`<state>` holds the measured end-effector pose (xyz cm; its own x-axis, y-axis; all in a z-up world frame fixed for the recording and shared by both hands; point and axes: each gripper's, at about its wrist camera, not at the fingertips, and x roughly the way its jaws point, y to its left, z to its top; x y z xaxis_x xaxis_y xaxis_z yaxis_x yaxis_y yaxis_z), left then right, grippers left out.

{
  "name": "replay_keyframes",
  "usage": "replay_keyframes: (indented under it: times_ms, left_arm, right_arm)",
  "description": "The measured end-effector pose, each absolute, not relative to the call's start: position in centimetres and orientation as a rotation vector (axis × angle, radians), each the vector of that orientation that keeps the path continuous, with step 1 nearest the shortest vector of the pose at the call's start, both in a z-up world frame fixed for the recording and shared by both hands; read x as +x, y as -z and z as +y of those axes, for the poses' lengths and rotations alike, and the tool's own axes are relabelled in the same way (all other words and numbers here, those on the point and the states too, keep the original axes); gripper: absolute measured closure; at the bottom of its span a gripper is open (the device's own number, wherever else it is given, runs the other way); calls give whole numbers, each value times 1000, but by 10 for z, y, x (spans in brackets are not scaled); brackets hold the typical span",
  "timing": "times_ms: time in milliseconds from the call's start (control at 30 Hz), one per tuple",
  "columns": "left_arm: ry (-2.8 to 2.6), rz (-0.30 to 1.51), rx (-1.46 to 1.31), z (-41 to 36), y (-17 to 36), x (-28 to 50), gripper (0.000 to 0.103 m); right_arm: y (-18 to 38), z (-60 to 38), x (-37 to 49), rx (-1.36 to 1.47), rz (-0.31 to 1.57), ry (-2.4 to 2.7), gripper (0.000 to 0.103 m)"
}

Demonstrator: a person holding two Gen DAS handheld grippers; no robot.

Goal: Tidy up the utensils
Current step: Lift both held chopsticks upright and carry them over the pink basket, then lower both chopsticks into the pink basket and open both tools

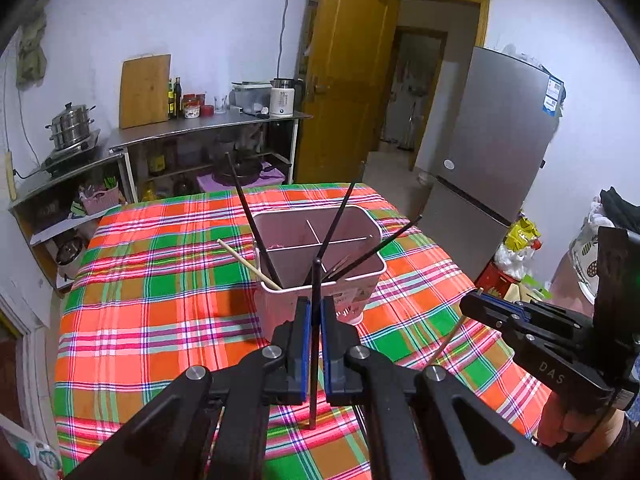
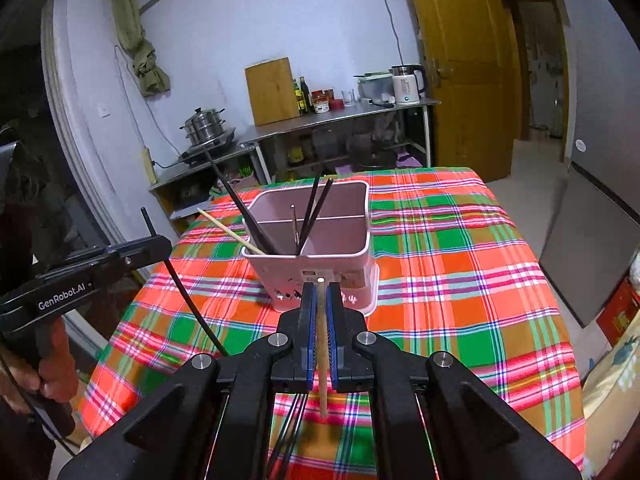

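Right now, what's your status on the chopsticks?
Left tongs shut on black chopstick. Right tongs shut on wooden chopstick. Pink holder ahead, path clear.

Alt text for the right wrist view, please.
The right gripper is shut on a pale wooden chopstick above a plaid tablecloth, aimed at a pink divided utensil holder already holding chopsticks. The left gripper grips a black chopstick.

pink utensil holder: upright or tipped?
Upright. The pink utensil holder stands on its base on the plaid tablecloth, opening up, with chopsticks leaning inside.
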<state>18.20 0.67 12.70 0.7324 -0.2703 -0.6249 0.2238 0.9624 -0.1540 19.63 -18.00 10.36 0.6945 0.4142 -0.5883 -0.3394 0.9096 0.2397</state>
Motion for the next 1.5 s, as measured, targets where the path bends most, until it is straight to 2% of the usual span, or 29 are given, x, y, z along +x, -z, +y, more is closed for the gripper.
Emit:
replay_keyframes:
  times_ms: [333, 633, 1167, 1500]
  left_arm:
    - [292, 719, -71, 8, -134, 170, 99]
    - [287, 674, -76, 20, -165, 171, 99]
    - [244, 537, -168, 53, -236, 218, 99]
    - [227, 510, -209, 61, -236, 260, 99]
  right_arm:
    - [-110, -185, 182, 105, 671, -422, 98]
    - [-139, -183, 182, 112, 605, -450, 98]
    - [-197, -149, 220, 117, 440, -476, 98]
    - [-205, -135, 255, 137, 394, -458, 98]
